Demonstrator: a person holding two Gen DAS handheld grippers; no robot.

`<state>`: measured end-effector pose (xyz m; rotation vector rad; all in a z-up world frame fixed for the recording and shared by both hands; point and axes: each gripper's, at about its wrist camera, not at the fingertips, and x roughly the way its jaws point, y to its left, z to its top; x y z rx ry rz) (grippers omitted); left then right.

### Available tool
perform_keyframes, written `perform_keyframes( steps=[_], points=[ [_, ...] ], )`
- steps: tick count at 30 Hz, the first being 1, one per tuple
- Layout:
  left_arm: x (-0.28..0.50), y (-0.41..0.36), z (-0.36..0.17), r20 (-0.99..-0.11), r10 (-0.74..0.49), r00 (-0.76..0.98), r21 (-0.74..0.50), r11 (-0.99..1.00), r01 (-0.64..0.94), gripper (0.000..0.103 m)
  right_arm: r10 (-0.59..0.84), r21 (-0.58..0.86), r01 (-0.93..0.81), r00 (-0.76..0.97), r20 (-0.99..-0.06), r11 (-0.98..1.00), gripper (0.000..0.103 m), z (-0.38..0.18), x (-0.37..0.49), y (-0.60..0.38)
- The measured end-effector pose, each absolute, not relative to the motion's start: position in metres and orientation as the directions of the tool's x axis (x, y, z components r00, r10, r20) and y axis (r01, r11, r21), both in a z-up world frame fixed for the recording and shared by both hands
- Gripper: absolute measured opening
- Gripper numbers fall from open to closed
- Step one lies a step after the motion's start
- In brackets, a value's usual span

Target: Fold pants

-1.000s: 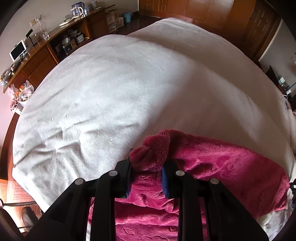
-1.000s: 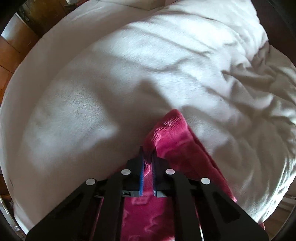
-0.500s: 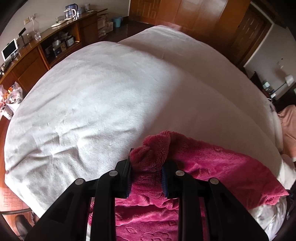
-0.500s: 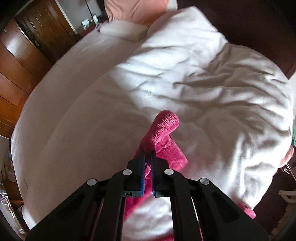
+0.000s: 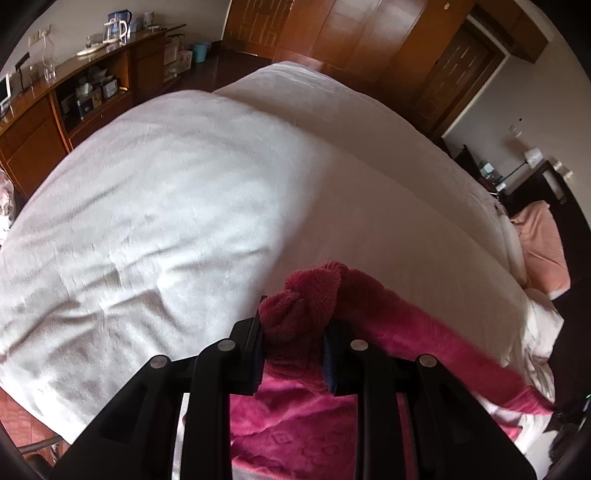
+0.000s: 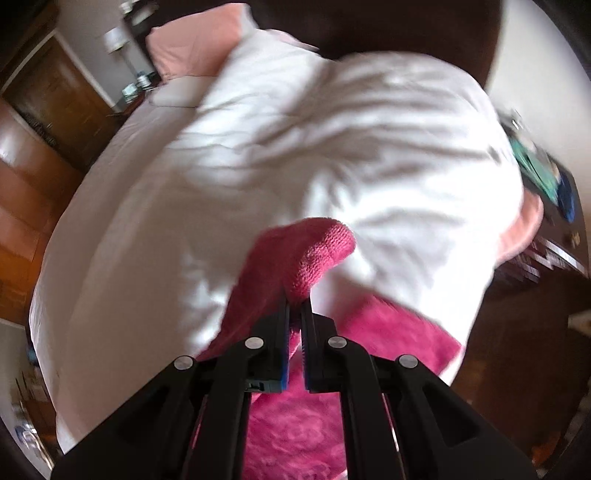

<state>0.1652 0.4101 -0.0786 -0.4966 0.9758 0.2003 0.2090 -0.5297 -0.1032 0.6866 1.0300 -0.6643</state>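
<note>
We list: left hand-held gripper point(image 5: 293, 325), clamped on a bunched fold of magenta fleece pants point(image 5: 303, 299); the pants trail rightward over a white bed point(image 5: 166, 206). We note a wooden counter point(image 5: 92, 62) beyond, carrying a kettle point(image 5: 118, 24).

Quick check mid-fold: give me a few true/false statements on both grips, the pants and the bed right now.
1. The left gripper is shut on a bunched wad of the pink pants. True.
2. The right gripper is open and empty. False: it pinches a thin fold of the pants.
3. The pants lie fully flat on the bedding. False: both held parts are lifted off the white duvet.
4. The duvet looks wrinkled in the right wrist view. True.
</note>
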Motion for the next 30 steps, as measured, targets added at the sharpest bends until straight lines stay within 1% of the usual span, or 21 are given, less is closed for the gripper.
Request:
perform_keyframes(
  steps=[4, 8, 12, 15, 17, 19, 21, 25, 29, 30],
  points=[
    [0.135, 0.413, -0.085, -0.830, -0.091, 0.551, -0.329, 0.876, -0.352, 0.024, -0.177, 0.164, 0.811, 0.312, -0.934, 0.562, 0.005, -0.131, 0.154, -0.532],
    [0.105, 0.411, -0.099, -0.848, -0.119, 0.517, -0.325, 0.886, -0.330, 0.024, -0.183, 0.131, 0.846, 0.259, -0.948, 0.516, 0.005, -0.157, 0.108, -0.533],
    [0.081, 0.403, -0.119, -0.876, -0.122, 0.467, -0.292, 0.904, -0.312, 0.024, -0.199, 0.095, 0.859, 0.222, -0.955, 0.503, 0.005, -0.175, 0.082, -0.537],
    [0.064, 0.394, -0.136, -0.902, -0.086, 0.423, -0.224, 0.931, -0.288, 0.024, -0.202, 0.069, 0.865, 0.193, -0.960, 0.497, 0.005, -0.189, 0.067, -0.539],
    [0.057, 0.393, -0.144, -0.910, -0.073, 0.408, -0.202, 0.937, -0.284, 0.025, -0.201, 0.054, 0.865, 0.176, -0.964, 0.499, 0.005, -0.199, 0.062, -0.540],
    [0.051, 0.394, -0.153, -0.921, -0.051, 0.385, -0.175, 0.939, -0.295, 0.026, -0.200, 0.035, 0.861, 0.158, -0.967, 0.508, 0.005, -0.209, 0.058, -0.540],
    [0.045, 0.395, -0.164, -0.934, -0.017, 0.358, -0.138, 0.939, -0.315, 0.030, -0.189, 0.029, 0.858, 0.146, -0.971, 0.513, 0.005, -0.220, 0.056, -0.542],
    [0.033, 0.393, -0.183, -0.957, 0.044, 0.286, -0.068, 0.927, -0.369, 0.031, -0.168, 0.029, 0.844, 0.140, -0.976, 0.536, 0.005, -0.236, 0.055, -0.547],
    [0.018, 0.387, -0.189, -0.969, 0.066, 0.239, -0.041, 0.908, -0.418, 0.031, -0.119, 0.092, 0.824, 0.189, -0.975, 0.559, 0.005, -0.243, 0.054, -0.557],
    [0.014, 0.386, -0.189, -0.971, 0.068, 0.229, -0.039, 0.901, -0.432, 0.031, -0.081, 0.145, 0.812, 0.229, -0.970, 0.565, 0.006, -0.244, 0.053, -0.561]
  ],
)
